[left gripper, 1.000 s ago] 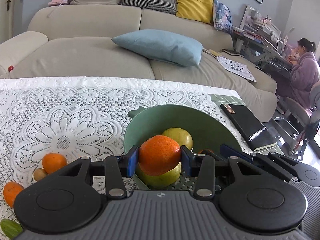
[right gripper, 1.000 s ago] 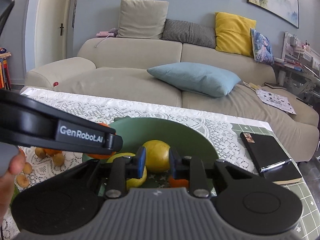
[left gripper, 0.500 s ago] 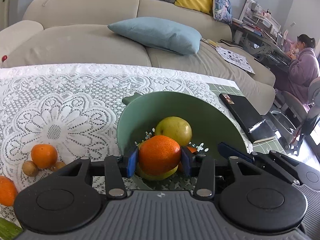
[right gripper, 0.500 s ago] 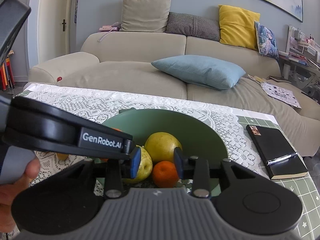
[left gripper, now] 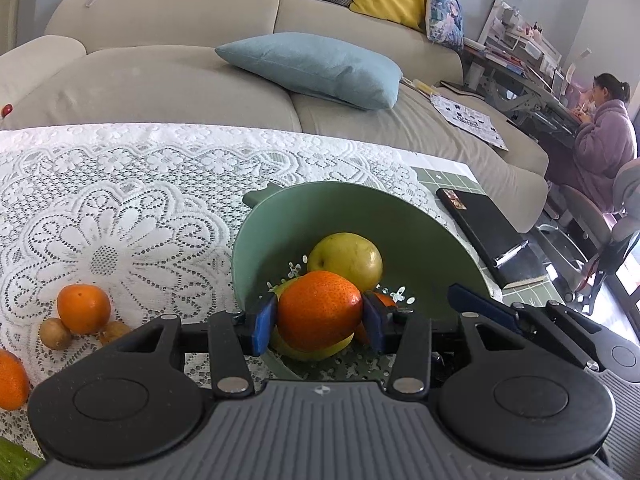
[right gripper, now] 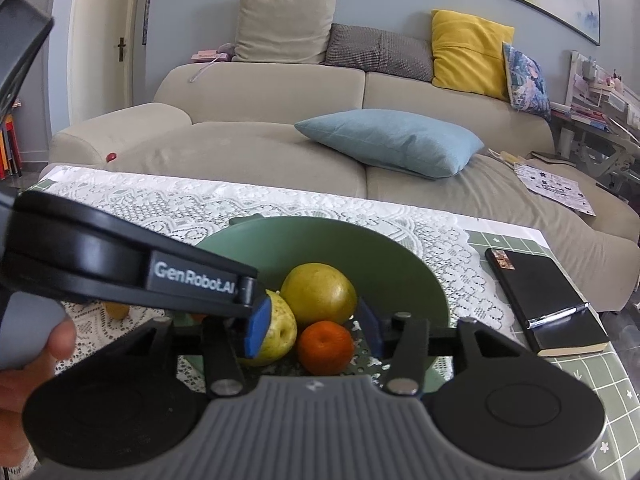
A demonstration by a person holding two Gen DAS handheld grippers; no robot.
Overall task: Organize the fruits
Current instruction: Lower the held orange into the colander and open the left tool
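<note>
My left gripper [left gripper: 319,323] is shut on an orange [left gripper: 320,311] and holds it over the near side of the green bowl [left gripper: 420,232]. The bowl holds two yellow-green pears [left gripper: 347,260] and a small orange [right gripper: 326,346]. My right gripper [right gripper: 314,330] is open and empty, just above the bowl's near edge [right gripper: 400,256], with the small orange and a pear [right gripper: 318,294] seen between its fingers. The left gripper's arm [right gripper: 120,268] crosses the right wrist view at the left.
On the lace tablecloth [left gripper: 120,200] left of the bowl lie an orange [left gripper: 83,308], small brown fruits [left gripper: 55,334] and another orange [left gripper: 10,380]. A black notebook with a pen [left gripper: 486,236] lies right of the bowl. A sofa stands beyond the table.
The left gripper has carried the orange forward over the bowl. The right gripper has opened wider and drawn back, leaving the small orange in the bowl.
</note>
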